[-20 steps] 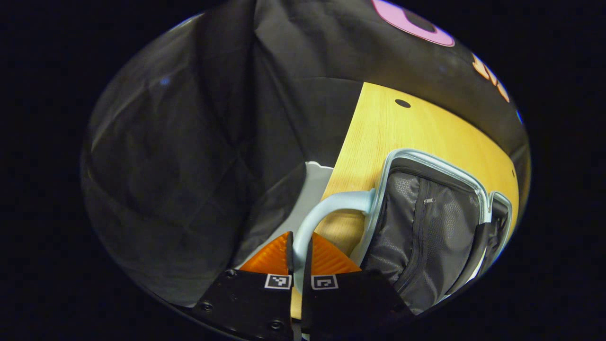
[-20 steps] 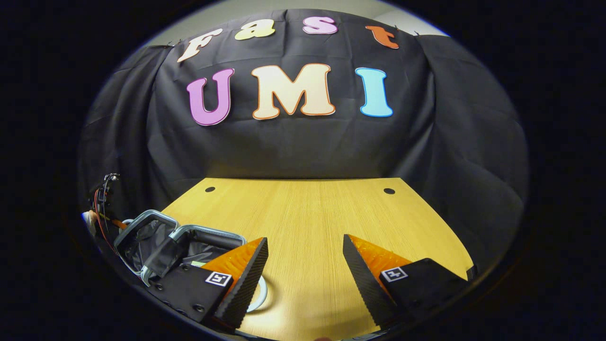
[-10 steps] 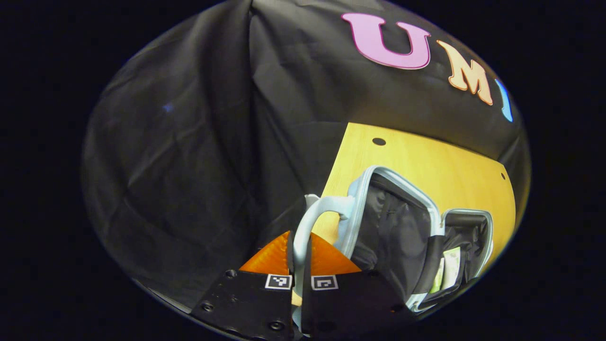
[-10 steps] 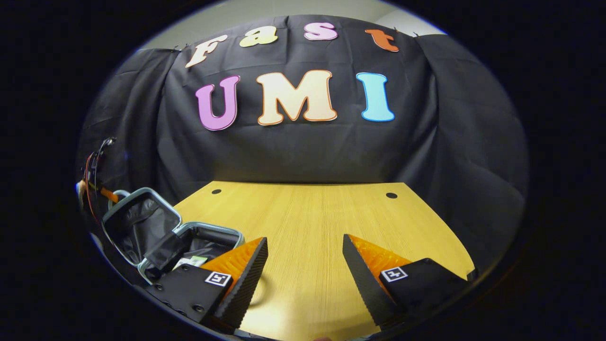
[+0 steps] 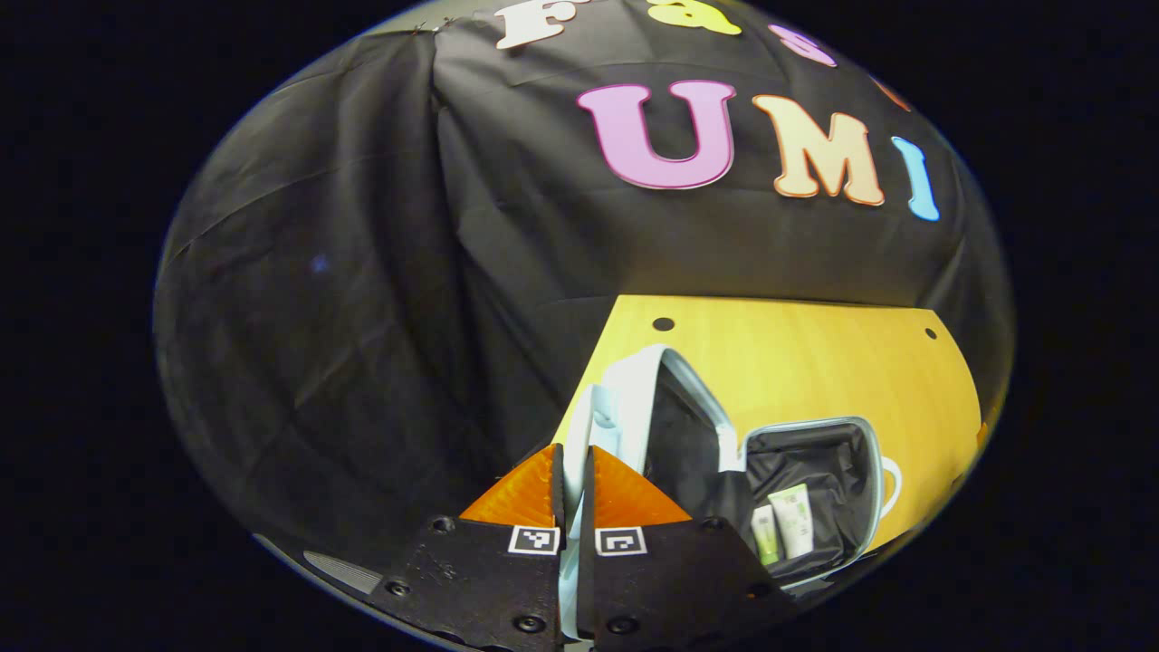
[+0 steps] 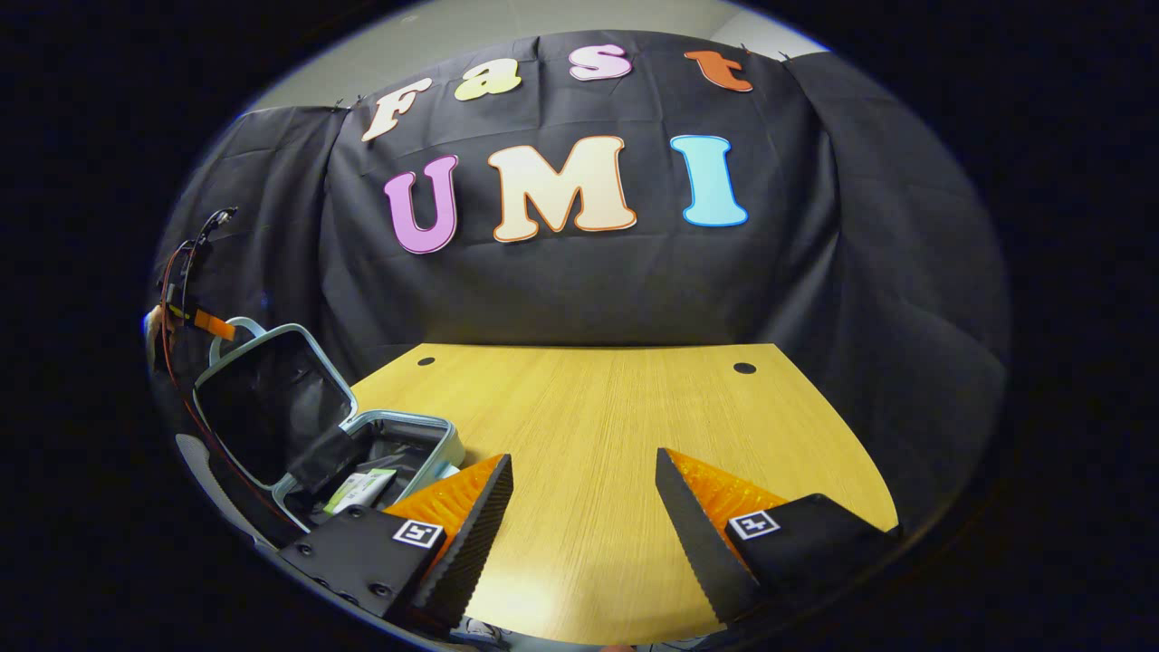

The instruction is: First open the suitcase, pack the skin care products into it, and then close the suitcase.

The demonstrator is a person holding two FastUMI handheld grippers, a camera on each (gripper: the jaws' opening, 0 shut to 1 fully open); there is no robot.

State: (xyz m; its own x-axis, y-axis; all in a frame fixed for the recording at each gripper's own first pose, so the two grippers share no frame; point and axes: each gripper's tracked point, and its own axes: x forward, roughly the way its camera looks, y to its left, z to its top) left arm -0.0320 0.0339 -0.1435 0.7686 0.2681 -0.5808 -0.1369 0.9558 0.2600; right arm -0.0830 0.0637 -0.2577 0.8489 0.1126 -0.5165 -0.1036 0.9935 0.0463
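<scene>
Black cloth hangs behind a pale wooden bench (image 6: 616, 435), whose bare top fills the middle of the right gripper view. At the lower left of that view the suitcase (image 6: 412, 433) lies on the bench with its lid (image 6: 272, 407) raised to a steep tilt, and a flat tube (image 6: 360, 489) lies inside the base. In the left gripper view the left hand-held gripper (image 5: 572, 471) sits at bottom centre, its fingers pinched nearly together on the pale blue handle (image 5: 589, 426) at the lid's outer face; the lid (image 5: 647, 398) rises just right of it, seen almost edge on. Further right, in the lower right of the frame, the lined base (image 5: 815, 489) holds two skin care tubes (image 5: 783, 525) standing side by side against the dark lining. The right hand-held gripper (image 6: 584, 516) hovers over the bare bench at bottom centre of its own view, fingers spread wide and holding nothing. With the products apparently inside and no others in sight on the bench, I judge the closing step to be in hand: the next move calls for swinging the lid over and down onto the base, keeping the grip on the handle firm and watching that the loose lining does not catch in the rim. The tubes bear green and white printing, too small to read; no brand can be made out on the suitcase.
</scene>
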